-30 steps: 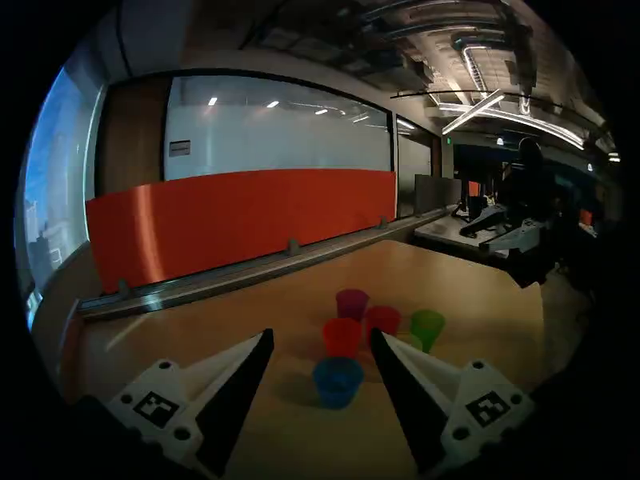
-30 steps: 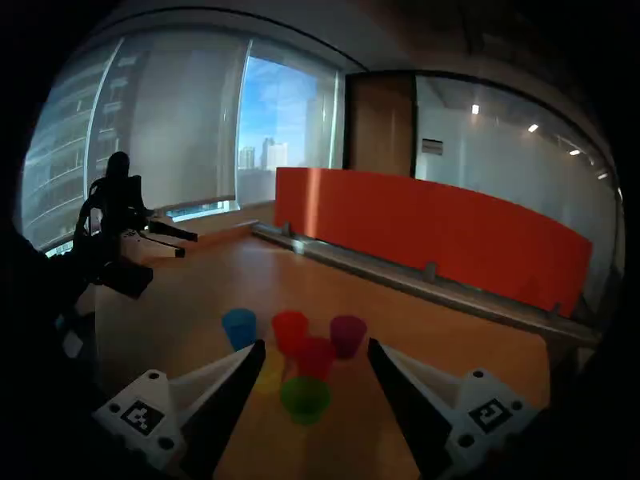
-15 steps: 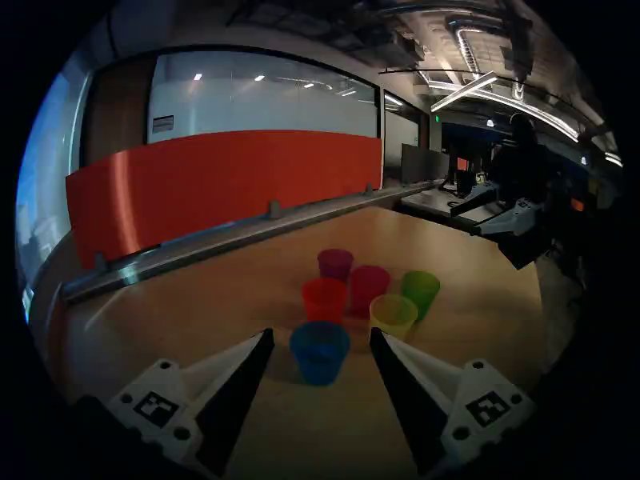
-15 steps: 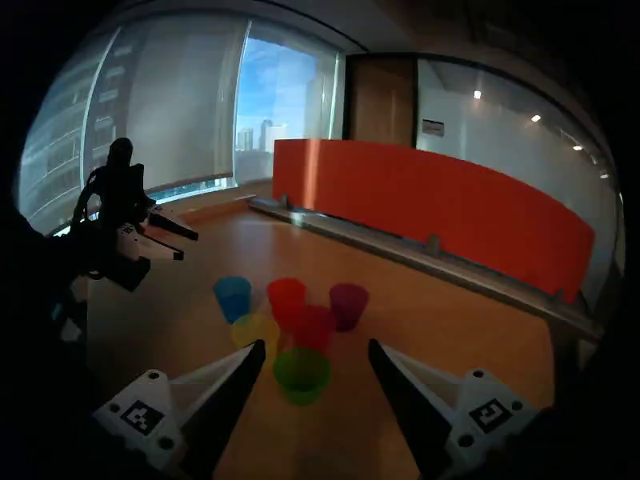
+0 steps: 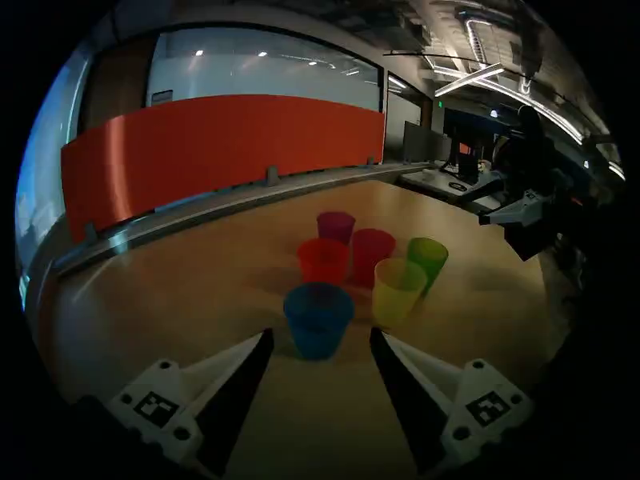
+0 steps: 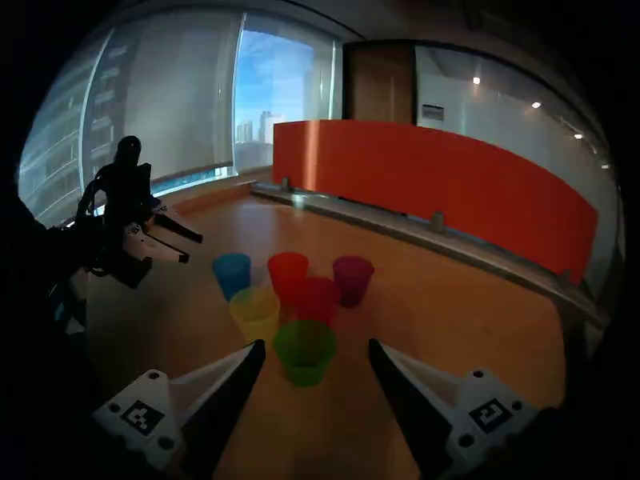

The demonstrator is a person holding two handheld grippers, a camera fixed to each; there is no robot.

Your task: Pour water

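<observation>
crimson cup (image 6: 320, 294) (lower half) behind green cup (image 6: 305, 350)

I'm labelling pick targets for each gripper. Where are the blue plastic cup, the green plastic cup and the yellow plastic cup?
blue plastic cup (image 5: 318, 326): left gripper view, front wall below the rim.
green plastic cup (image 6: 305, 358): right gripper view, front wall.
yellow plastic cup (image 5: 397, 293): left gripper view, side wall.

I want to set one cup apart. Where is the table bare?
Bare table lies between the cups and the grey rail under the orange panel, and left of the blue cup in the left gripper view. Crowded: the six cups stand close together.
</observation>
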